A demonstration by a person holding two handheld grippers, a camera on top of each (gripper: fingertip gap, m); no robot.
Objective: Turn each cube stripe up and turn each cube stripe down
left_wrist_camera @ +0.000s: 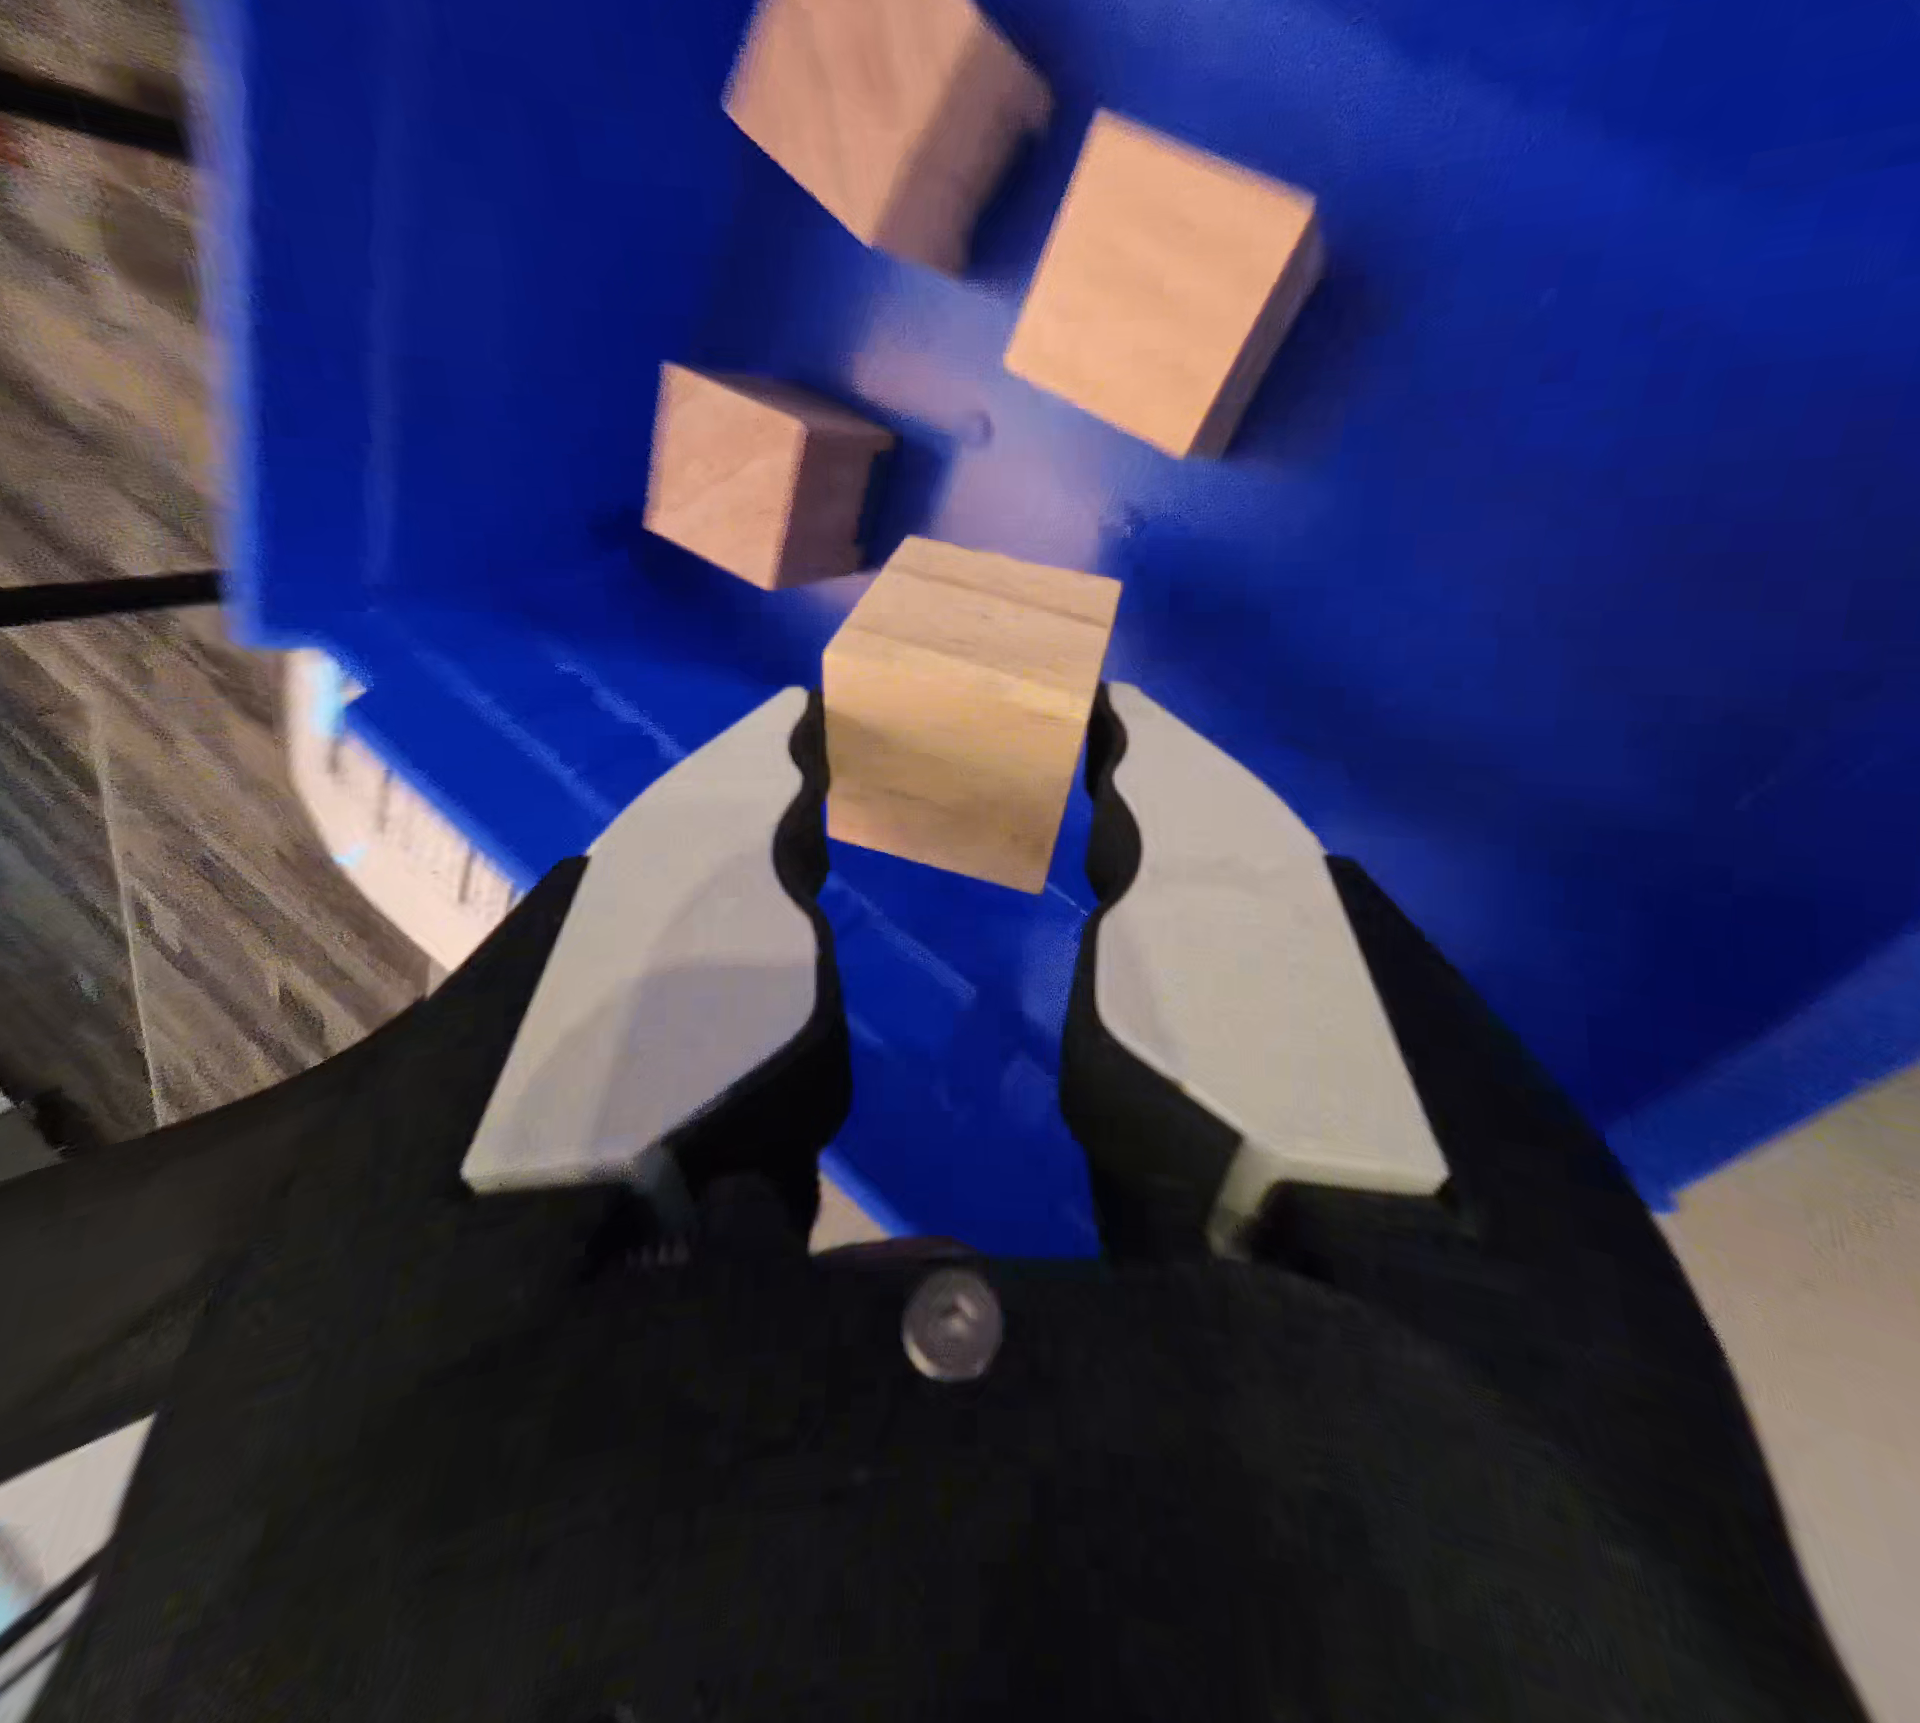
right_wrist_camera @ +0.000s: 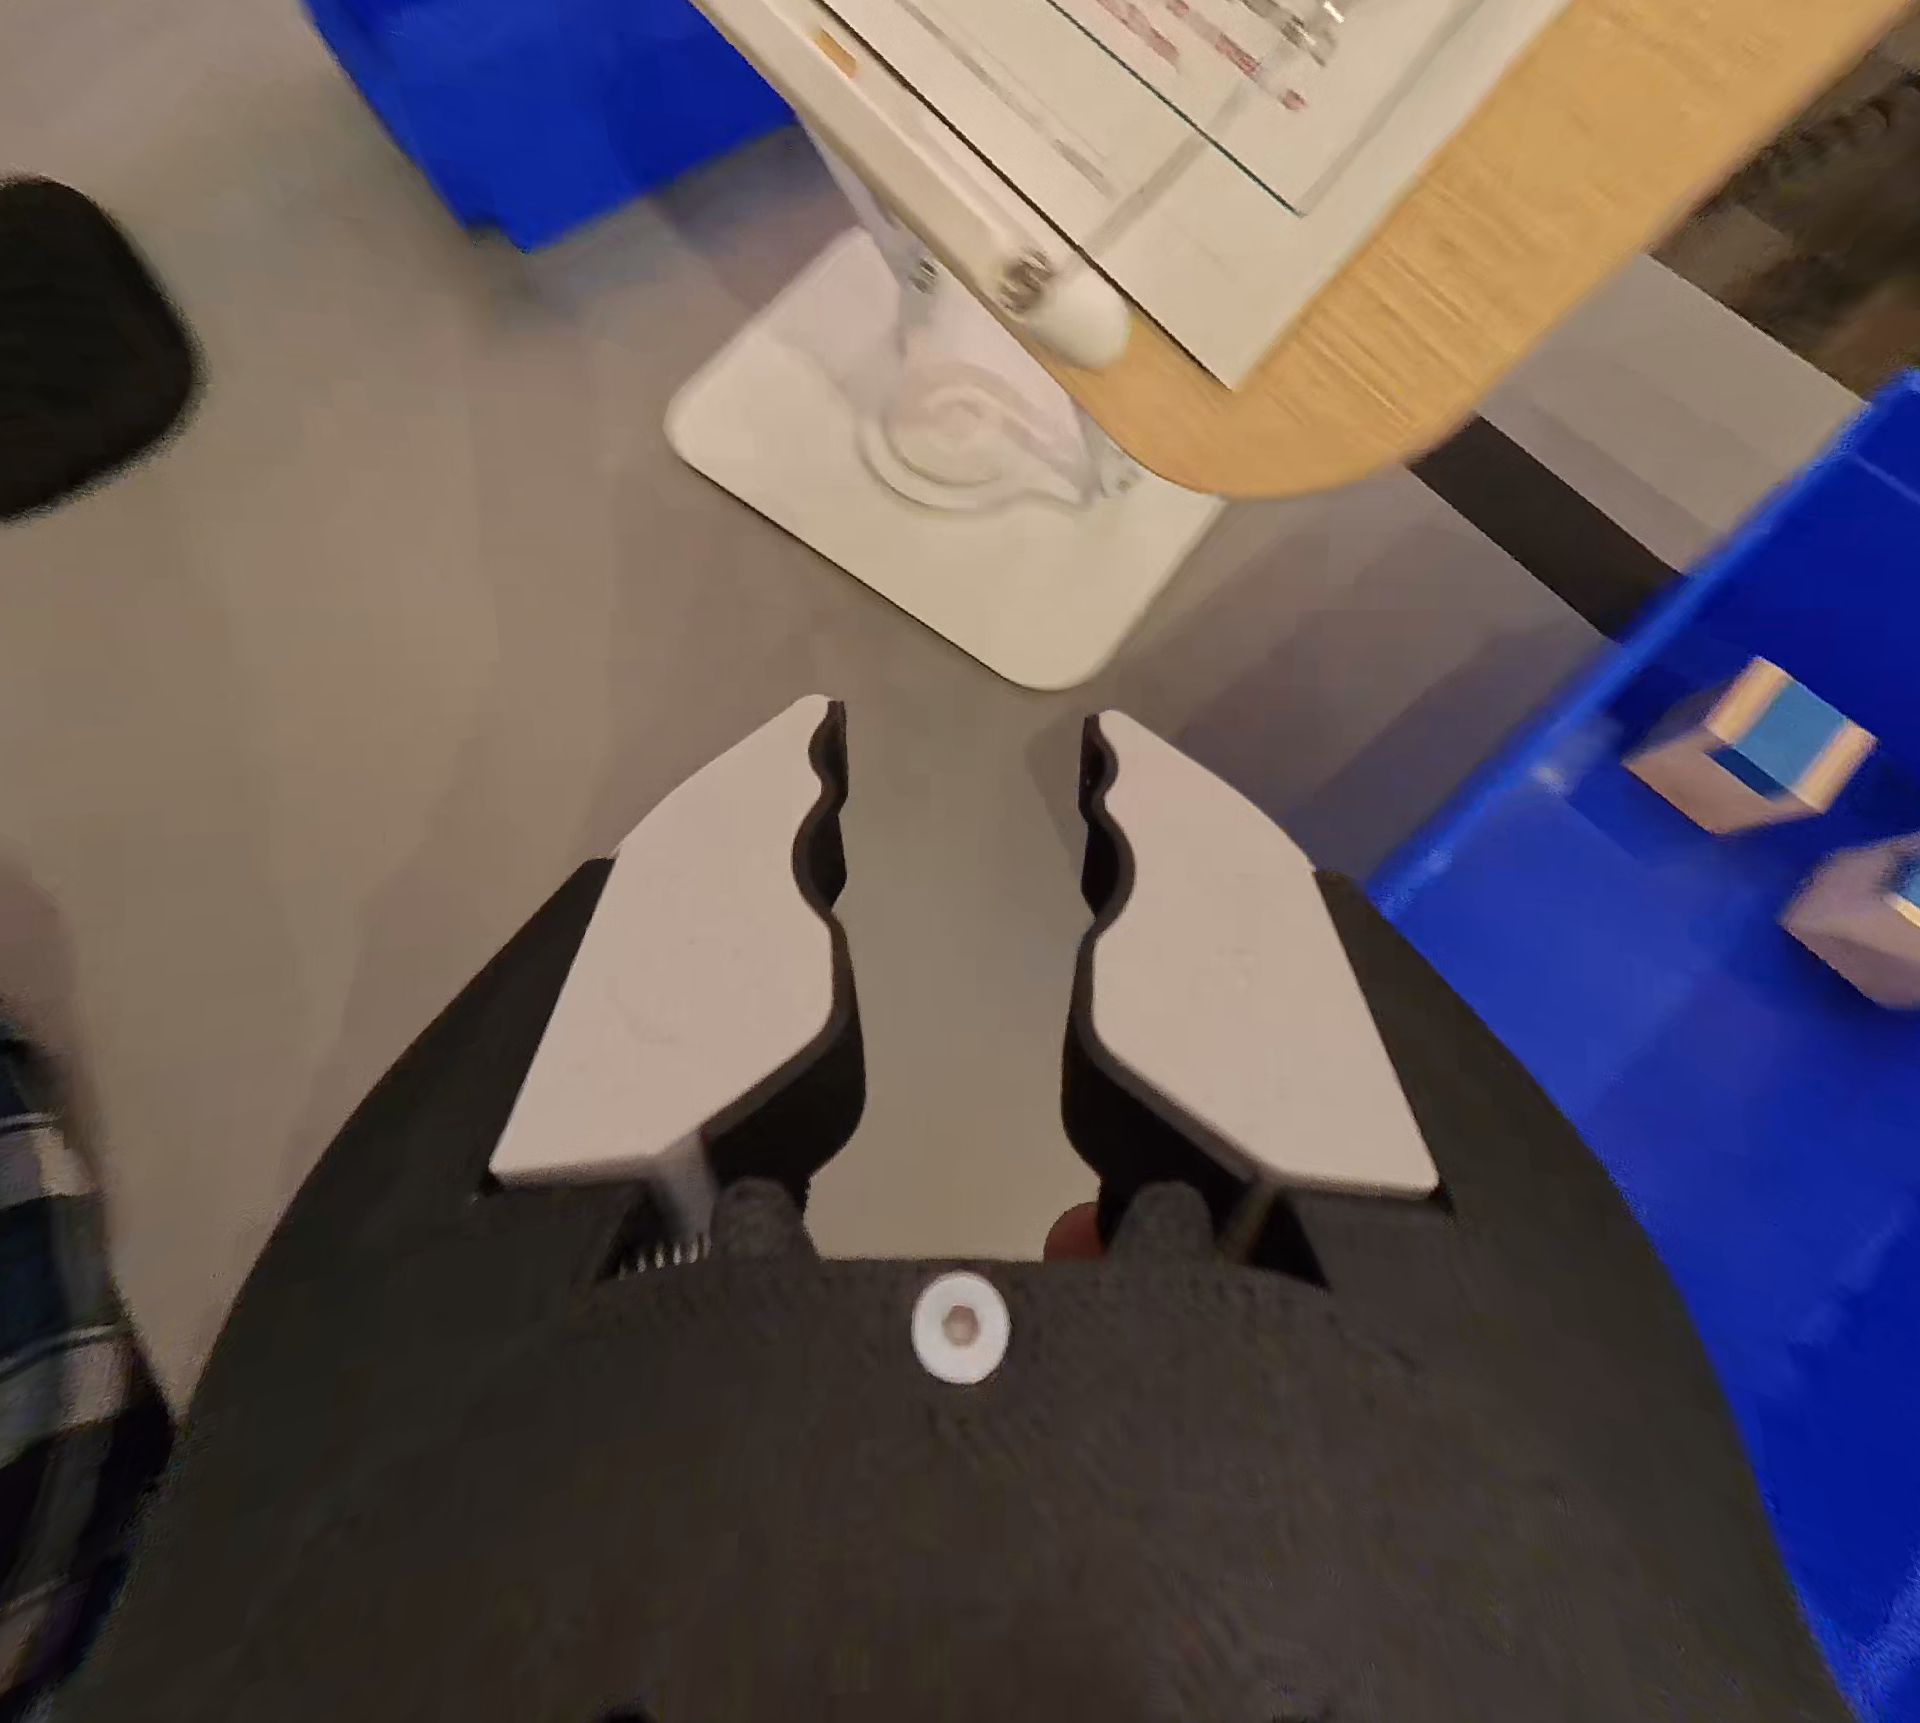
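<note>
Holding a plain wooden cube (left_wrist_camera: 961,717) at the very tips of your left gripper (left_wrist_camera: 956,738), both pads pressed on its side faces, you have it raised over the blue bin (left_wrist_camera: 1558,530) — no stripe shows on the faces toward the camera. Risk: the shallow tip grip lets it pivot or slip as you rotate, and it drops onto the three cubes (left_wrist_camera: 883,73) below, knocking their orientation. The view is blurred, so slow down. Your right gripper (right_wrist_camera: 961,738) is empty with jaws apart over the grey table (right_wrist_camera: 416,634), beside another blue bin (right_wrist_camera: 1662,946) with striped cubes (right_wrist_camera: 1756,748) — watch the rim.
</note>
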